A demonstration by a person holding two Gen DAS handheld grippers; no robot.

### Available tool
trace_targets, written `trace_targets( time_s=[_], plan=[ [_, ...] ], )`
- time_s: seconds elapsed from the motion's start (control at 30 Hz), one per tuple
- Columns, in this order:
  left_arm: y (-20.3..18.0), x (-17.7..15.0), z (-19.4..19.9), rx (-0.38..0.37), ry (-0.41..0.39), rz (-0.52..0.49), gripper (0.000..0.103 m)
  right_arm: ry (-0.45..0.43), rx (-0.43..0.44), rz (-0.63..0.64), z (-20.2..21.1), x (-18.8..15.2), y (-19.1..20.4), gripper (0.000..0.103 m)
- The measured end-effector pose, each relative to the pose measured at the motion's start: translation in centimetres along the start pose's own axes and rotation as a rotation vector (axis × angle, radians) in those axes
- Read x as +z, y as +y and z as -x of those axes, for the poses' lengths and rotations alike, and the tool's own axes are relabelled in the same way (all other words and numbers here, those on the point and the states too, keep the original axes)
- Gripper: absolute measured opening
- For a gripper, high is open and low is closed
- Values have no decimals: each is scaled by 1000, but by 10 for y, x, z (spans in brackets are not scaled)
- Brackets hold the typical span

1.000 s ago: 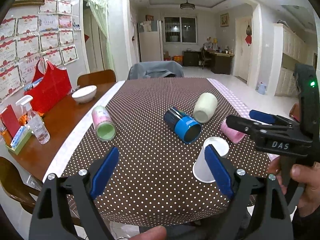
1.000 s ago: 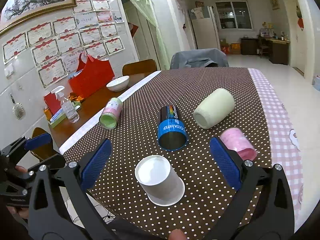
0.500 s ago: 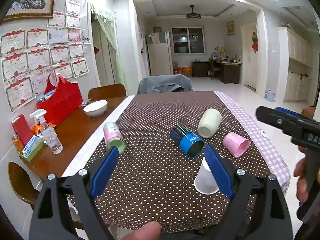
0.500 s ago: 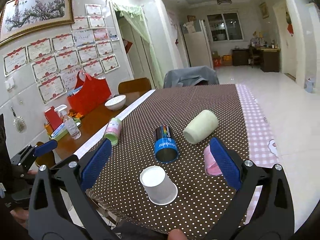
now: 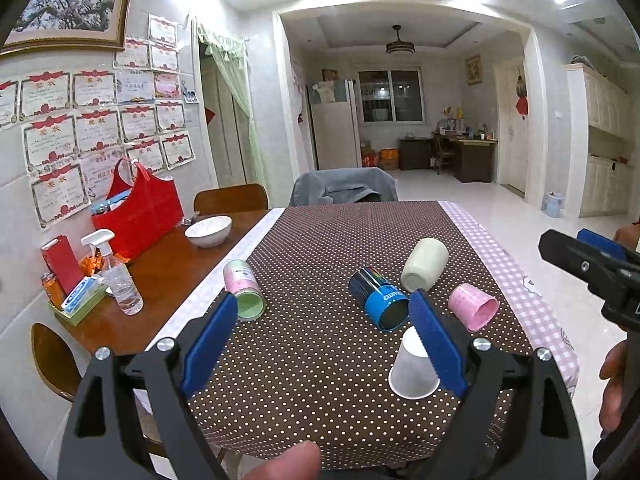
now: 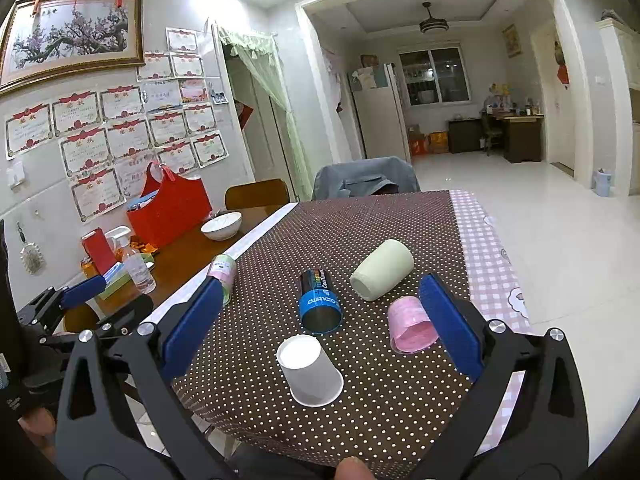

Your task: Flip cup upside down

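Both claws pulled back, spread wide, empty; white cup (image 6: 310, 369) inverted, half-hidden in left view.

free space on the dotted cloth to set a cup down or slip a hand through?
Bare cloth: the far half beyond the cream cup, and the near-left patch between the pink-green cup and the white paper cup. Crowded: the near-right cluster of the paper cup, blue can, cream cup and pink cup; gaps look narrow.
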State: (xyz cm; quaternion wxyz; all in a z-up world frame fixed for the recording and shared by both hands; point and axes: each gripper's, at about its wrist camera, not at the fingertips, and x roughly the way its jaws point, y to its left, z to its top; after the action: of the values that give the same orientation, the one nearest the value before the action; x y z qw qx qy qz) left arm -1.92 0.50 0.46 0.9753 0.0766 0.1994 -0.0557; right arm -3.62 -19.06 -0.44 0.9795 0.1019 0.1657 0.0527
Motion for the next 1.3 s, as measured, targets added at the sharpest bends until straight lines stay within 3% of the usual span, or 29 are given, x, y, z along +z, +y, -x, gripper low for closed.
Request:
trace_targets(
  time_s=[0.53,1.3],
  plan=[
    [-1,-4,26,25,-42,19,86,-34,-44,41,12,-2,16,97],
    [5,-5,26,40,-46,57,86,0,-39,37,2,-6,17,97]
  ],
)
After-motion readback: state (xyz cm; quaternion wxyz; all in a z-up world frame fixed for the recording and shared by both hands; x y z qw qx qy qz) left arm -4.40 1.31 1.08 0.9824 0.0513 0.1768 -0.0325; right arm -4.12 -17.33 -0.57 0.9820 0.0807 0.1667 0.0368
